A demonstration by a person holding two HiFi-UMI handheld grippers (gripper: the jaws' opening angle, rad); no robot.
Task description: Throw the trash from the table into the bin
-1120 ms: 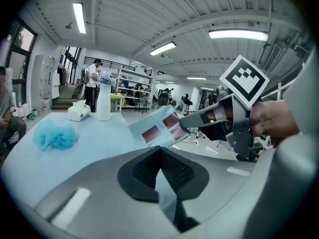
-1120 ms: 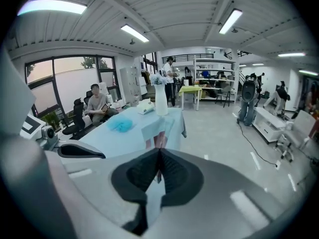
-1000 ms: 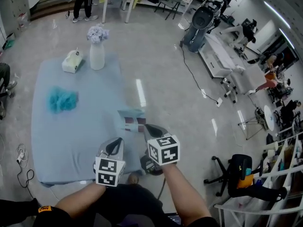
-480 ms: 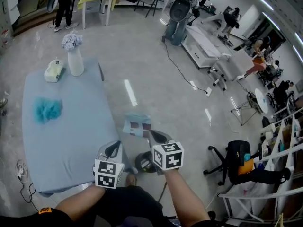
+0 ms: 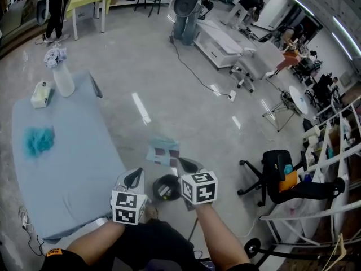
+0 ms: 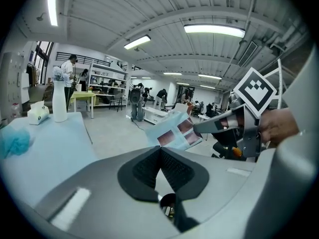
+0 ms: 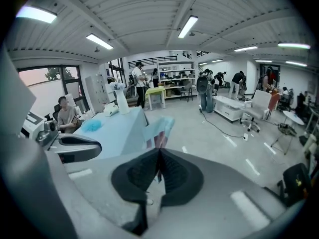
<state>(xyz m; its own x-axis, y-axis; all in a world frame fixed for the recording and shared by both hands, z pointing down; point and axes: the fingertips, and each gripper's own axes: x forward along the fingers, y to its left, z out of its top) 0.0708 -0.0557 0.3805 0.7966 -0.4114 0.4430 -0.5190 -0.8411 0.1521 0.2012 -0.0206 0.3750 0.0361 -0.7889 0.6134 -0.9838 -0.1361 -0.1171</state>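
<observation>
Head view shows the blue-covered worktop (image 5: 67,151) at left, with the round black bin (image 5: 166,188) on the floor just beside its near corner. The left tool (image 5: 137,173) has its jaws together with nothing between them. We hold the right tool (image 5: 180,161) clamped on one edge of a flat, light-blue packet (image 5: 162,151). The right gripper view confirms that the pads pinch it, with most of the packet projecting past the tips. The packet is off the worktop, in the air, near the bin and just beyond its rim as pictured.

We judge the packet light, thin and floppy, with a slick printed face, so it may flutter or slide from the pads. Take it by an edge, seated well inside the pads. A teal fluffy clump (image 5: 38,141) on the worktop is probably soft and compressible. We would pinch it through the middle.
</observation>
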